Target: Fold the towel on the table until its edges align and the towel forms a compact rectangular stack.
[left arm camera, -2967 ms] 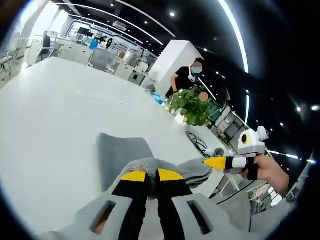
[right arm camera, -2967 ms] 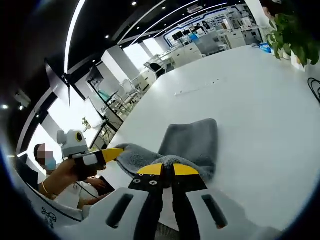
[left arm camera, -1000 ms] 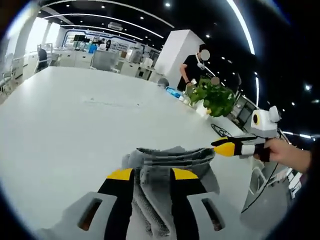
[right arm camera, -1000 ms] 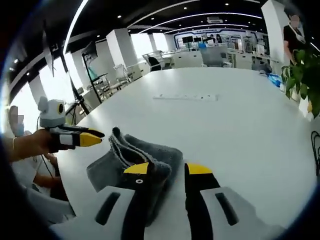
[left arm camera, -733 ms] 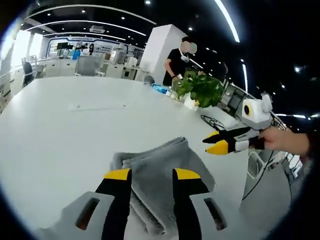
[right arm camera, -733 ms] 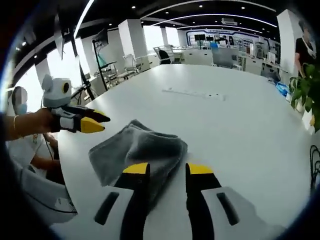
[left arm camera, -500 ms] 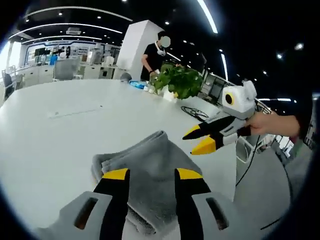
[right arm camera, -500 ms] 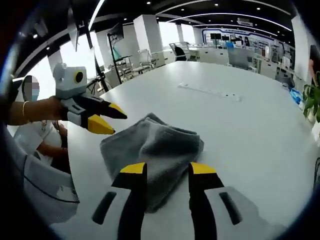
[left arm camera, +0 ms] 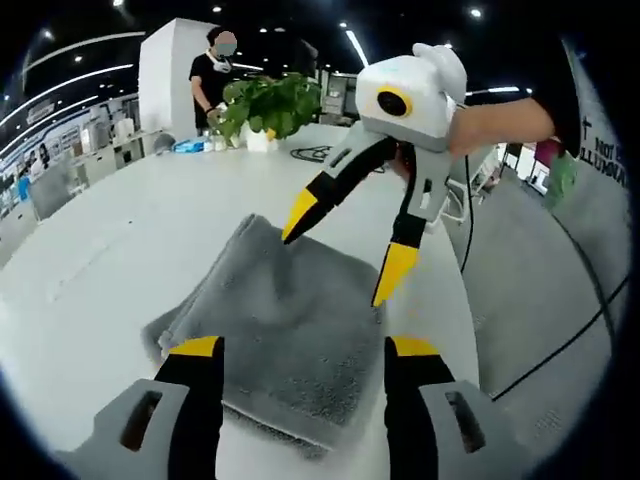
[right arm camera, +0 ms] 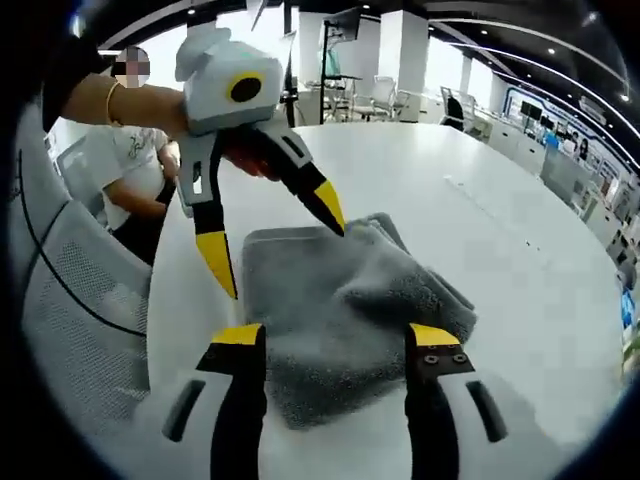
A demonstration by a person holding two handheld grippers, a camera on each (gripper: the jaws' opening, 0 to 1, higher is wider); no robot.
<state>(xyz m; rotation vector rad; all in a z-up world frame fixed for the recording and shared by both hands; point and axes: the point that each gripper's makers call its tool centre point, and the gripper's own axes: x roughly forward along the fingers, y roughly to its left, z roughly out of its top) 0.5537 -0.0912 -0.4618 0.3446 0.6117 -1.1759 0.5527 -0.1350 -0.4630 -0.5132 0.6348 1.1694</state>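
While both cameras look down on it, I see the towel (left arm camera: 290, 320) lying folded on the white worktop (left arm camera: 110, 240), a thick grey terry pad, roughly rectangular, with soft rounded folds. From the left gripper view its stacked layers show along the edge toward 7 o'clock, and the near corners sit between my left claw (left arm camera: 305, 350) tips. That claw stands wide apart and grips nothing; its yellow-tipped black jaws straddle the cloth without clearly touching it.

In the same view my right claw (left arm camera: 340, 245) comes in from 1 o'clock, jaws spread wide, one yellow tip at the towel's far edge and the other near its right side; I cannot tell whether either tip presses the fabric. A hand (left arm camera: 495, 115) holds it, mostly hidden behind the claw's white housing.

From the right gripper view the towel (right arm camera: 350, 310) looks lumpier, with a raised bunch of folds toward 2 o'clock, and its edges do not line up cleanly there. My right claw (right arm camera: 335, 340) is likewise fully spread and empty, with the towel's near edge between its tips. The left claw (right arm camera: 270, 240) reaches in from 11 o'clock, spread wide.

A leafy plant (left arm camera: 270, 100) stands at the worktop's far end at 12 o'clock; its pot is too small to make out. A person (left arm camera: 215, 70) stands behind it, cut off by the foliage.
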